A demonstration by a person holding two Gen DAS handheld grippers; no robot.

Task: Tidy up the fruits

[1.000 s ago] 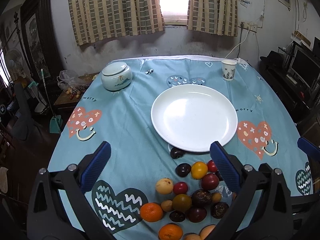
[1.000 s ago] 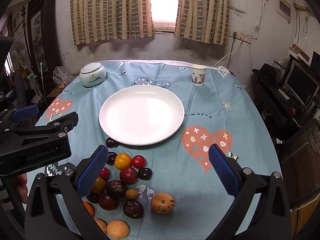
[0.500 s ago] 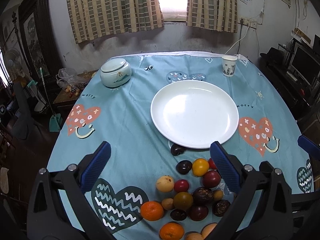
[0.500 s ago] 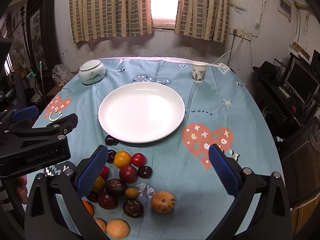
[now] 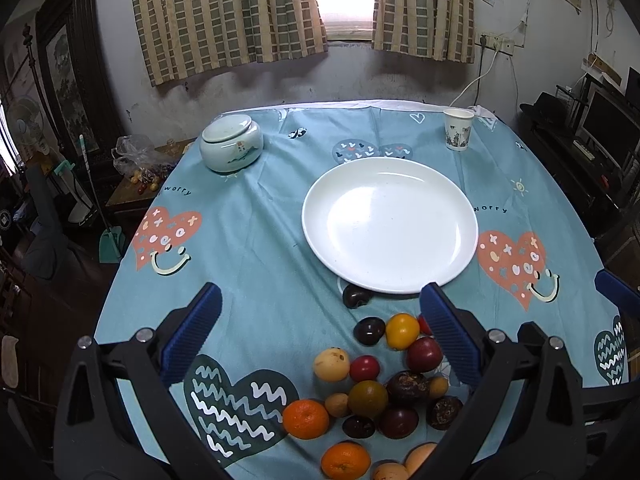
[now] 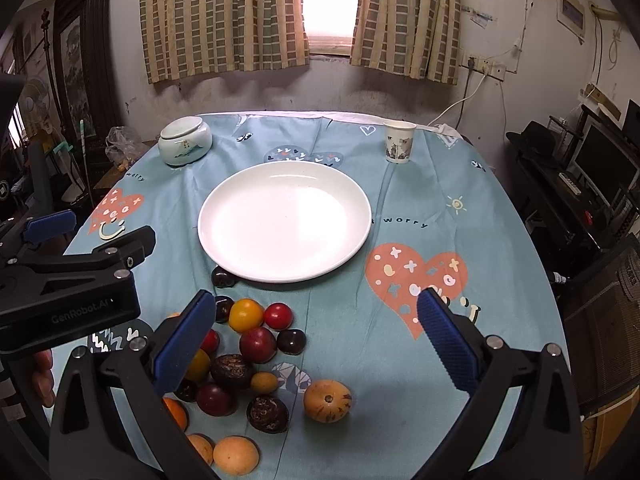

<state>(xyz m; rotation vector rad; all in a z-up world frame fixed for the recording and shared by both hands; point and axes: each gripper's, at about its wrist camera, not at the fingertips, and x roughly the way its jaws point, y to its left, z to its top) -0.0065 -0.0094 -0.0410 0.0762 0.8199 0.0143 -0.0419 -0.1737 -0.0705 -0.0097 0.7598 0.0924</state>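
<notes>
Tablecloth [image 5: 260, 240]: light blue, printed with coral hearts carrying pastel dots, crosses and a cream smile, dark teal hearts with white zigzags, and small black "worry" lettering.

Plate [image 5: 390, 224]: plain glossy white.

Lidded jar [image 5: 232, 148]: pale celadon green with a small painted motif.

Paper cup [image 5: 458, 129]: white with a grey-brown printed picture.

Curtains [image 5: 228, 16]: tan with a grey-green check.

Fruit pile [image 5: 380, 384]: two orange tangerines, one yellow-orange tomato [image 5: 402, 331], red and dark maroon round fruits, near-black wrinkled ones, tan ones.

Speckled fruit [image 6: 327, 401]: tan with brown flecks.

Gripper pads [image 6: 186, 344]: ribbed blue on black frames.

Wall [image 6: 260, 92]: grey-white, stained.
</notes>
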